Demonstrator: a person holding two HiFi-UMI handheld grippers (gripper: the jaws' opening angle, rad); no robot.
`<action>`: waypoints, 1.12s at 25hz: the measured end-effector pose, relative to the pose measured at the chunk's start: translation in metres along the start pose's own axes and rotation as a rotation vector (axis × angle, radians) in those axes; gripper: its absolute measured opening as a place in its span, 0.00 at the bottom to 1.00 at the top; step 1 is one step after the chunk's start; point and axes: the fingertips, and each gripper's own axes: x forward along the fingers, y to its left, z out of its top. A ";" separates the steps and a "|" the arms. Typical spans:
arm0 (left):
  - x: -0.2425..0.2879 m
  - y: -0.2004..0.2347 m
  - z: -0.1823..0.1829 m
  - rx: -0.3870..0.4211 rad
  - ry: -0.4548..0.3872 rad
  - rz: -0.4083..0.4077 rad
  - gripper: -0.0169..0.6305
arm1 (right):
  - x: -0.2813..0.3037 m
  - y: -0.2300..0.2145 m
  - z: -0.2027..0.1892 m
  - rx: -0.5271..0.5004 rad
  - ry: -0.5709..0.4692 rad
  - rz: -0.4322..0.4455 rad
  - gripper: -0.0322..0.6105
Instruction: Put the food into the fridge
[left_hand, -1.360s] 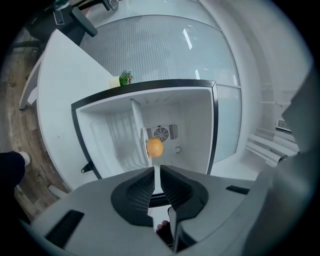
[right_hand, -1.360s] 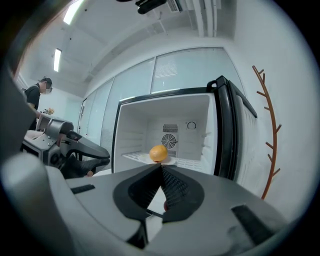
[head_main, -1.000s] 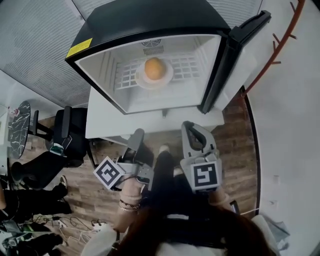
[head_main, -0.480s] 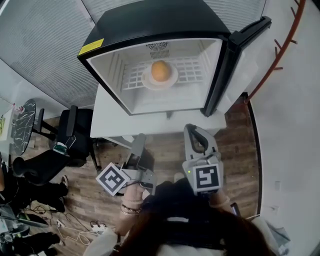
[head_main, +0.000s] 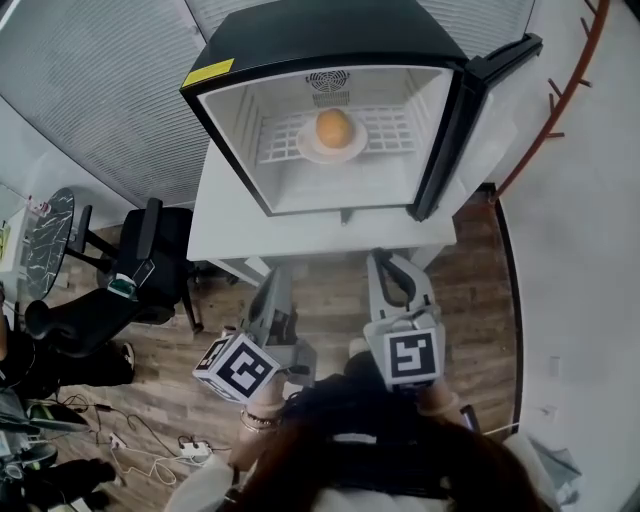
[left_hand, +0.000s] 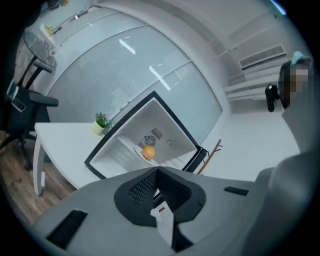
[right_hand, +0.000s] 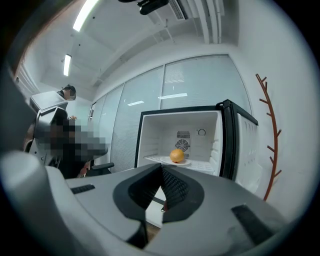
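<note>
Since the orange is found resting on a small white plate on the wire shelf inside the fridge, the food is judged to be already in place. Only the door, which stands wide open at the right, is not yet dealt with. The fridge is set on a white table. The left gripper and the right gripper are held low in front of the table, well apart from the fridge. In each gripper view the jaws are seen pressed together with nothing between them. Should the fruit need shifting, it is expected to be fairly light, firm under a slightly yielding peel, and apt to roll because of its round form. It would best be taken across its widest part with moderate pressure, or carried by the plate's rim. The plate is presumed rigid and breakable.
</note>
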 end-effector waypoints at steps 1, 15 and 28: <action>-0.004 -0.002 0.001 0.047 -0.001 0.009 0.01 | -0.003 0.003 0.000 -0.002 0.003 0.000 0.05; -0.063 -0.010 -0.010 0.265 0.022 0.053 0.03 | -0.053 0.047 -0.004 -0.003 0.025 0.012 0.05; -0.117 -0.023 -0.025 0.400 0.012 0.065 0.03 | -0.106 0.077 -0.008 -0.032 0.030 0.004 0.05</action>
